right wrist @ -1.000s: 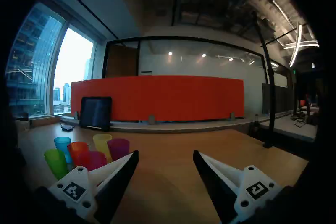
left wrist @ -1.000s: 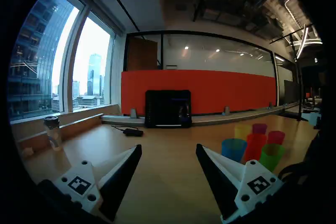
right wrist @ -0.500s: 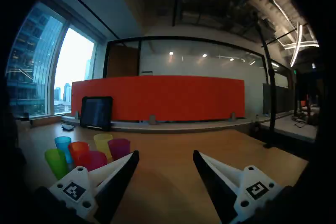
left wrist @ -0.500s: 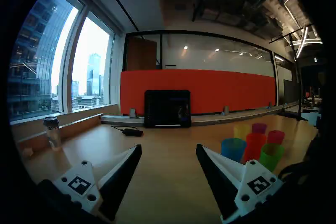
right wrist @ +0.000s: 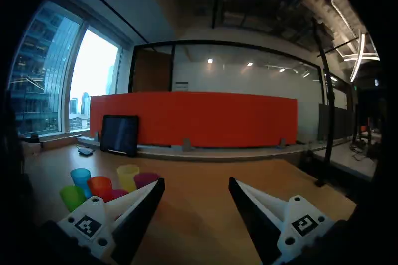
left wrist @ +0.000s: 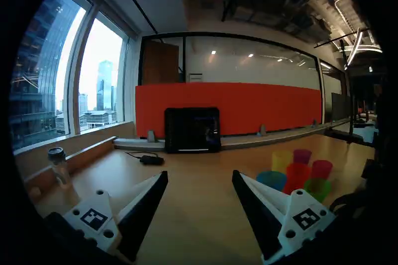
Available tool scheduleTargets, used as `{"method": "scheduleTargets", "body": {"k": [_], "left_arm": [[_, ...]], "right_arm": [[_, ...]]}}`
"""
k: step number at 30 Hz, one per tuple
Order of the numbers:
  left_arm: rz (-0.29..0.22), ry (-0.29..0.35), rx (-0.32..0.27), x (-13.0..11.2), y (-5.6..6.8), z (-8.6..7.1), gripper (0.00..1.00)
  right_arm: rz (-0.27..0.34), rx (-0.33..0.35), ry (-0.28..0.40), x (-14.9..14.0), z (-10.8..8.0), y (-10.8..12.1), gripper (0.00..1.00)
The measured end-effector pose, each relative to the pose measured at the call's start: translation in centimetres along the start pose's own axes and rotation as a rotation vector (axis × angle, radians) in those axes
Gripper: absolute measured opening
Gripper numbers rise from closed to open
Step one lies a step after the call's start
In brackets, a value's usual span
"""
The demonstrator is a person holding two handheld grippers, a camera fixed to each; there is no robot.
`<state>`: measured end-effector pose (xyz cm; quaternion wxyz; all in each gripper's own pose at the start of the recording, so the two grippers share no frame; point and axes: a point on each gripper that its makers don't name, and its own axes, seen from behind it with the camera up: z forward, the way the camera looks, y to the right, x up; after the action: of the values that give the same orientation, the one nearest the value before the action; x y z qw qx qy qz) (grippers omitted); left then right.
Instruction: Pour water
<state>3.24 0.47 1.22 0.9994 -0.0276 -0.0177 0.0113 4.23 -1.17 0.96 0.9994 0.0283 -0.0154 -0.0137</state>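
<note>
In the left gripper view, a clear bottle (left wrist: 57, 164) with a dark cap stands far left, by the window (left wrist: 97, 91). Next comes a small black box (left wrist: 151, 159) with a cord, then a dark screen (left wrist: 192, 130) leaning on the red wall (left wrist: 258, 108). Your left gripper (left wrist: 199, 172) has its fingers (left wrist: 144, 200) wide apart and holds nothing. Bare table (left wrist: 199, 225) lies between them. The cups (left wrist: 297, 174) stand in a bunch to the right, and the blue one is partly behind your finger.

In the right gripper view, the cups (right wrist: 99, 185) sit at the left, some hidden behind your finger. Your right gripper (right wrist: 196, 180) is wide apart too, with nothing in it. A black pole (right wrist: 322, 181) stands on the right.

Since a second ago, the bottle and the cups sit lower in the pictures, and your right gripper hides more of the cups
</note>
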Motion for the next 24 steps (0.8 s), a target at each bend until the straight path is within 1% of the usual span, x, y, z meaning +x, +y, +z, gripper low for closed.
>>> {"method": "scheduleTargets", "body": {"k": [2, 5, 14, 17, 20, 24], "left_arm": [[0.011, 0.003, -0.003, 1.3, -0.2, 0.2, 0.96], [0.014, 0.004, -0.013, 3.3, -0.3, 0.7, 0.96], [-0.017, 0.000, -0.032, 8.5, -1.0, 2.4, 0.96], [-0.032, -0.001, -0.045, 10.0, -1.0, 2.9, 0.96], [-0.052, -0.007, -0.067, 11.0, -0.7, 3.4, 0.96], [-0.066, -0.008, -0.093, 12.6, -0.4, 3.9, 0.96]], "right_arm": [[0.001, 0.002, -0.005, 1.0, 0.2, 0.1, 1.00], [0.000, 0.009, -0.012, 2.6, 0.5, 0.0, 1.00], [-0.003, 0.034, -0.005, 8.3, 1.3, -0.1, 1.00], [-0.007, 0.038, -0.014, 9.6, 1.7, -0.2, 1.00], [-0.014, 0.050, -0.020, 10.8, 2.0, -0.5, 1.00], [-0.022, 0.069, -0.012, 12.5, 2.2, -1.0, 1.00]]}}
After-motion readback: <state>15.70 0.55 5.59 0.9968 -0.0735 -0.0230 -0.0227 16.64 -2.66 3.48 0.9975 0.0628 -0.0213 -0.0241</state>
